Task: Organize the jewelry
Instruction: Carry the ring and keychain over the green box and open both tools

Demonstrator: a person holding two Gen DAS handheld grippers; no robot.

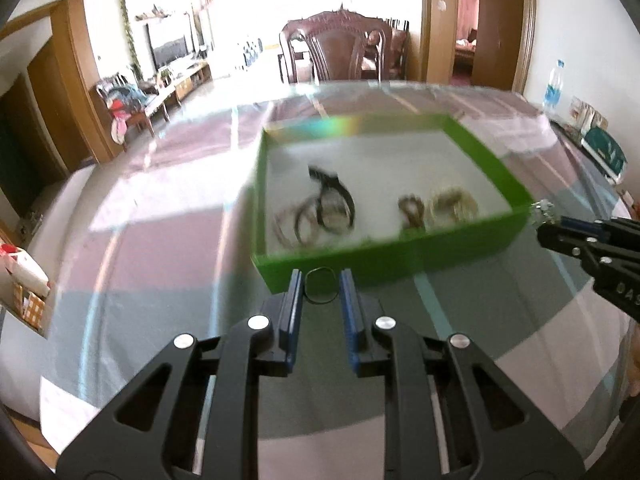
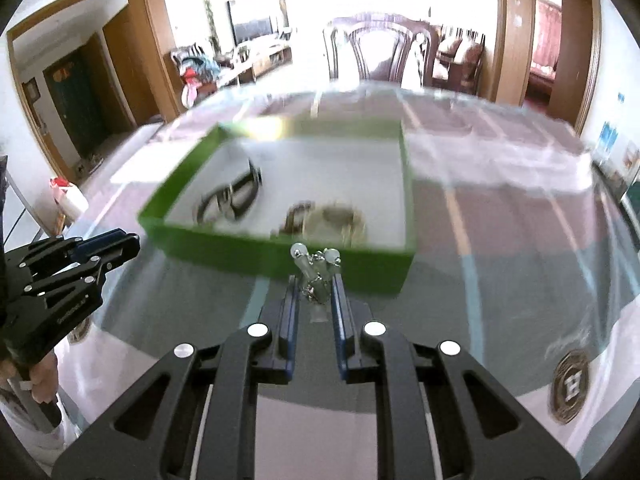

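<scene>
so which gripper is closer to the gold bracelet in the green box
Right. The right gripper, shut on a silver beaded piece, sits just outside the green box wall by the gold bracelet. The left gripper, holding a thin ring, is further along that wall.

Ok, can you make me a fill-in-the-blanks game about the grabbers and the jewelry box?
1. The box that holds the jewelry has walls of the colour ____.
2. The left gripper holds a thin dark ____ between its fingers.
3. The right gripper holds a silvery piece with two pale ____ at its top.
4. Both grippers are in front of the box, on the side ____ the chair.

Missing words: green; ring; beads; away from
</scene>
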